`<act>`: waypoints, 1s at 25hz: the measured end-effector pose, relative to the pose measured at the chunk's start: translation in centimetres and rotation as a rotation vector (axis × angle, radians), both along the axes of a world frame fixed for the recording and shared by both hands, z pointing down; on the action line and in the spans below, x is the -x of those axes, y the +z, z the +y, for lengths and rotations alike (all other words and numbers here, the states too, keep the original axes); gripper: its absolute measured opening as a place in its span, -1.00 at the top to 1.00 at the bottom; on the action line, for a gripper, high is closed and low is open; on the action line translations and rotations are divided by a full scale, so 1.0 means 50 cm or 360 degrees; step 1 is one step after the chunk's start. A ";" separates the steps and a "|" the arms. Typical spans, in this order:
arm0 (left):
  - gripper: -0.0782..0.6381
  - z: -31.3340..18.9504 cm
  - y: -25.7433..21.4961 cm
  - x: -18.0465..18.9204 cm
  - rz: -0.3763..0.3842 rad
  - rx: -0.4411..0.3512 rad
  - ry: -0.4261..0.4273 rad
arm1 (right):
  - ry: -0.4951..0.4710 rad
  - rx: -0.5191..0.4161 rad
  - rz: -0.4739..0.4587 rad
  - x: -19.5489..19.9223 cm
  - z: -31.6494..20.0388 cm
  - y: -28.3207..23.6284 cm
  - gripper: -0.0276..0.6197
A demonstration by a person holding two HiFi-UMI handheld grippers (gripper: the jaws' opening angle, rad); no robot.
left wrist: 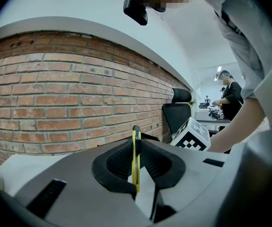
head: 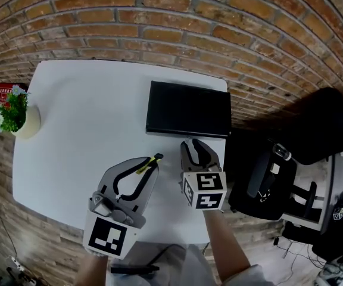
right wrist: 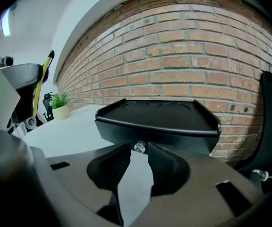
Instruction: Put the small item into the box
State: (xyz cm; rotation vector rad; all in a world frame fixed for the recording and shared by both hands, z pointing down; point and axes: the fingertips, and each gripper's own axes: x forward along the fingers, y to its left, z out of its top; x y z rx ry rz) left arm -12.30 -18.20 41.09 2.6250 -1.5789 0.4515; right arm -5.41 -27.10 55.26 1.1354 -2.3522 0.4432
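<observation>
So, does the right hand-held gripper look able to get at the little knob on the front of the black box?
Probably yes: the right hand-held gripper has its jaws apart, and the knob on the black box sits right at their tips with nothing between.

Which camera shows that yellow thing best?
The left gripper view: the yellow cutter sits close up, clamped between the jaws. The head view shows it small; the right gripper view, a thin strip at left.

One table (head: 82,112); one box (head: 188,109); one cutter (left wrist: 135,160); one potted plant (head: 13,115); two tongs (head: 149,167) (head: 193,145)
</observation>
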 end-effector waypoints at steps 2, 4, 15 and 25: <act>0.60 -0.002 0.003 -0.001 0.0001 0.0005 0.0003 | 0.0016 0.0018 0.0010 0.000 -0.004 0.008 0.61; 0.60 -0.003 0.005 -0.002 0.0000 0.0012 0.0002 | 0.0033 0.0033 0.0021 0.000 -0.007 0.013 0.61; 0.60 0.004 0.005 0.001 -0.0020 0.0019 -0.0010 | 0.0083 0.0052 0.0000 -0.006 0.004 0.015 0.64; 0.60 0.018 0.001 0.003 -0.0026 0.0007 -0.0010 | 0.0096 0.0104 -0.0019 -0.022 0.066 0.016 0.64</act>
